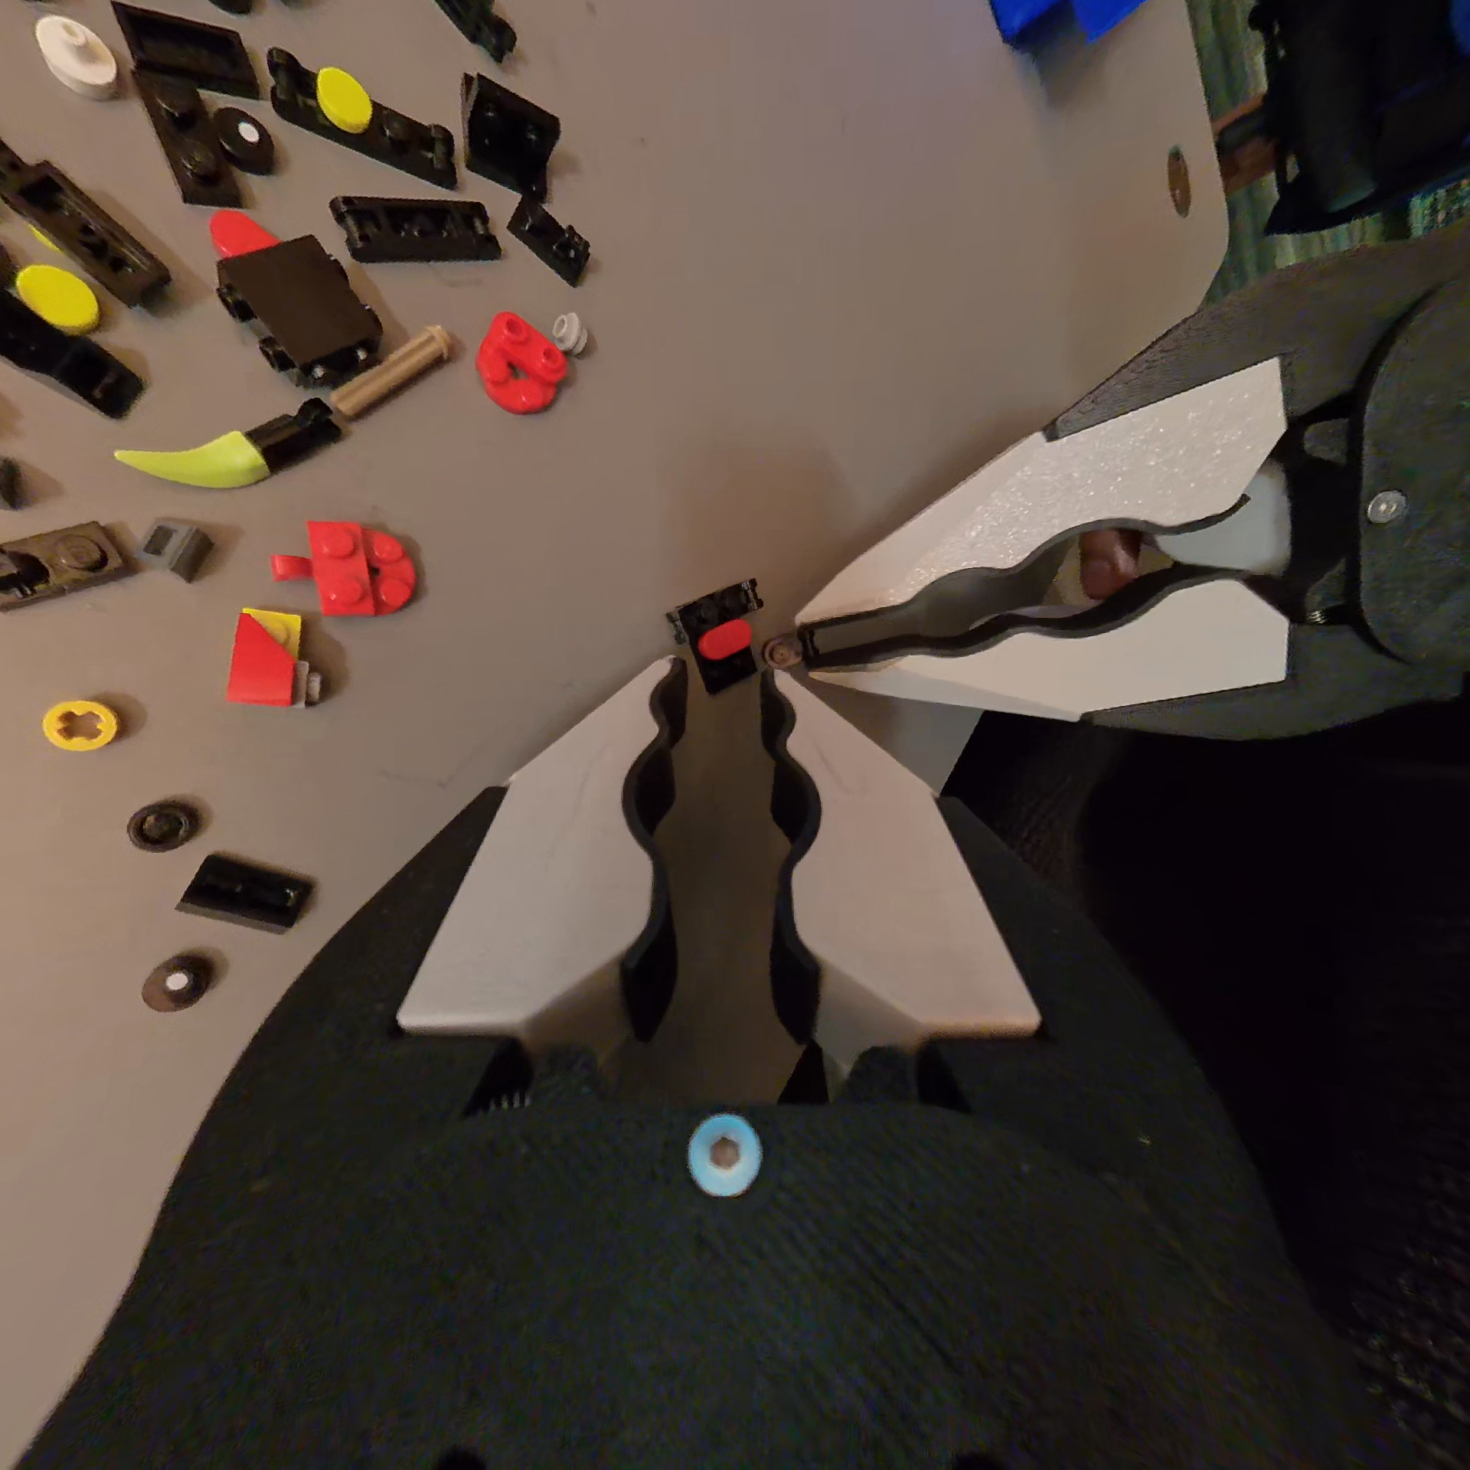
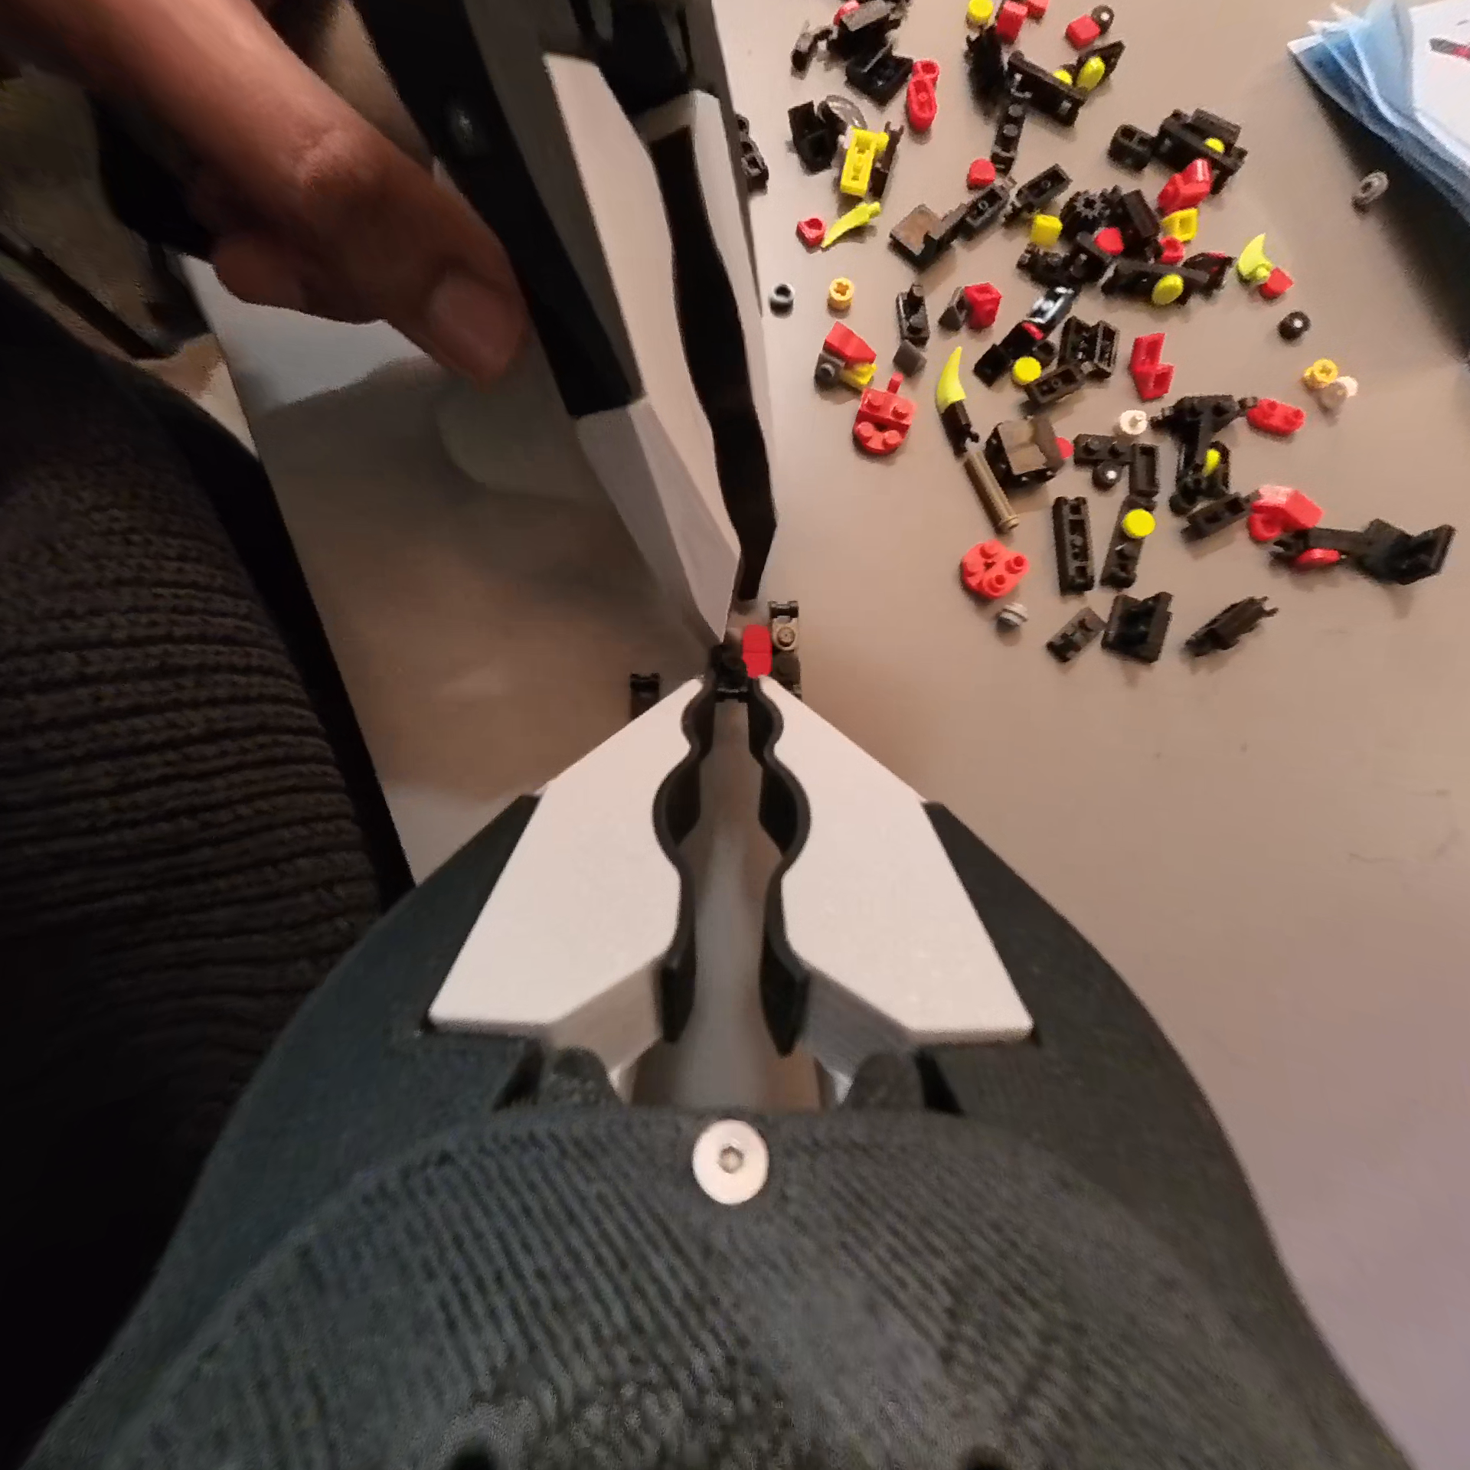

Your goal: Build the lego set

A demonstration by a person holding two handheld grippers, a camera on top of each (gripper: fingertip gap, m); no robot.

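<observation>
The left tool (image 1: 720,676) stands narrowly parted, its fingertips either side of the near end of a small black plate (image 1: 720,648) that carries a red oval tile; a gap shows between the left pad and the plate, so nothing is gripped there. The plate lies on the grey worktop (image 1: 795,318), close to its near edge. The right tool (image 1: 803,648) comes in from the right with its pads closed on a thin black piece (image 1: 843,640) tipped by a small brownish round stud (image 1: 781,652), which sits just beside the plate's right edge. In the right wrist view, the right tool's (image 2: 732,684) tips pinch that black piece at the plate. A hand (image 2: 318,183) grips the left tool's body. Loose black, red and yellow bricks (image 2: 1074,318) lie scattered well apart across the worktop.
</observation>
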